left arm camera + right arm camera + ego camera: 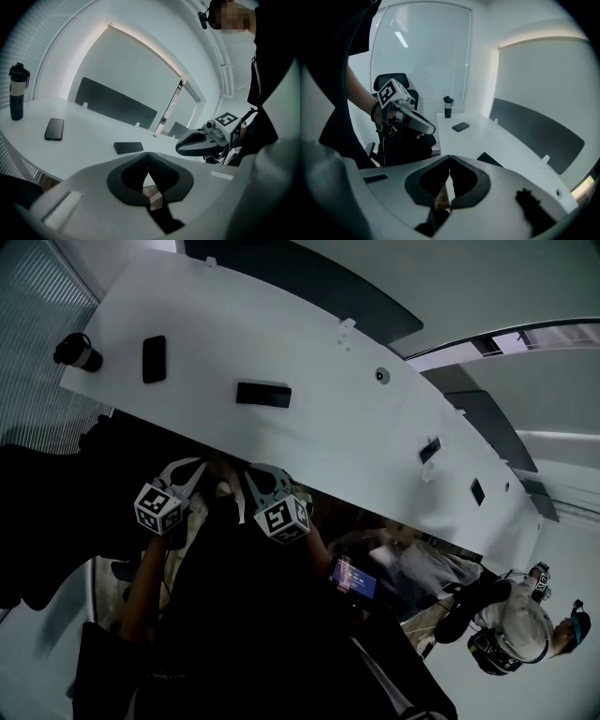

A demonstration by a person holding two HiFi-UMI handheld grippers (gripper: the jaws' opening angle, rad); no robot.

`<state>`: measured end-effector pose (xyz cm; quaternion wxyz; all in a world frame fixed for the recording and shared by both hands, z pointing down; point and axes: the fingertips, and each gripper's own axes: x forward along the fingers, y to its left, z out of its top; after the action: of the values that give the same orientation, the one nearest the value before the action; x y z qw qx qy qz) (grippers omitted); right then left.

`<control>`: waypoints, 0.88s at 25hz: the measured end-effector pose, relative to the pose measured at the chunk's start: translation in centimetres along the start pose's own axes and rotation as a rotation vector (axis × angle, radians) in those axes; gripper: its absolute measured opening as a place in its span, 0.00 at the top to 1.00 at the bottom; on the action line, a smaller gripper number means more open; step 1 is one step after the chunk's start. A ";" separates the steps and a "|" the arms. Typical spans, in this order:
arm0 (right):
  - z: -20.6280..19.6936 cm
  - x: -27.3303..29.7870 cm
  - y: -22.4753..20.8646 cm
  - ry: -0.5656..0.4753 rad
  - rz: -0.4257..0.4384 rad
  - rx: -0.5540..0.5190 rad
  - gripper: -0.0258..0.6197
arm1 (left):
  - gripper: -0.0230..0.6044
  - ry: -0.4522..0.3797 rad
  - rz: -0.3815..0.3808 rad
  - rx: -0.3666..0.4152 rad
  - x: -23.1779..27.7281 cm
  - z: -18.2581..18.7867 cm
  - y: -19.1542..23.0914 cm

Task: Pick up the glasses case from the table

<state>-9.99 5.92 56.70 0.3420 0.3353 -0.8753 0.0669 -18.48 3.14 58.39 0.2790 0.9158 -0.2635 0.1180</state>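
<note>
The left tool (185, 468) and right tool (261, 472) were each pinched together and empty, short of the tabletop (328, 418) edge. The glasses case (263, 394) lay flat mid-tabletop, well apart from them. It looked light, rigid and rather slick; I'd grip across its narrow width, mid-length.

**A:** How many hand-held grippers are you holding?

**B:** You hold two: the left hand-held gripper (187, 465) and the right hand-held gripper (265, 472).

**A:** And what do you count on the desk (328, 418)?

**B:** You have one bottle (77, 352) at the left end. Next to it you have one phone (155, 359) and one glasses case (262, 395). Toward the right end there are two small dark things (429, 450), too small for you to name.

**A:** Anything along the far edge?

**B:** You can count three dark divider panels (309, 287) there.

**A:** Anyone else around you?

**B:** One other person (525, 624), off the desk's right end.
</note>
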 end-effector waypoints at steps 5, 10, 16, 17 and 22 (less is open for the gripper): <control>-2.1 3.0 -4.9 0.057 0.039 -0.055 0.95 | 0.95 0.001 0.034 -0.024 2.4 1.4 0.8; -6.4 5.8 -10.3 0.157 0.064 -0.148 0.95 | 0.95 0.054 0.056 -0.029 6.2 3.5 1.1; -10.0 7.3 -15.8 0.259 0.036 -0.397 0.95 | 0.95 0.039 0.067 -0.052 9.5 6.6 2.0; -10.1 7.4 -16.3 0.275 0.042 -0.430 0.95 | 0.95 0.039 0.070 -0.066 9.8 6.9 2.2; -9.7 7.9 -19.4 0.315 0.045 -0.498 0.82 | 0.95 0.038 0.050 -0.129 11.3 6.5 3.9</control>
<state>3.34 -9.90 66.94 0.5437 0.2070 -0.8083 -0.0911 -10.76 -8.07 58.99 0.3391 0.8868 -0.2880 0.1250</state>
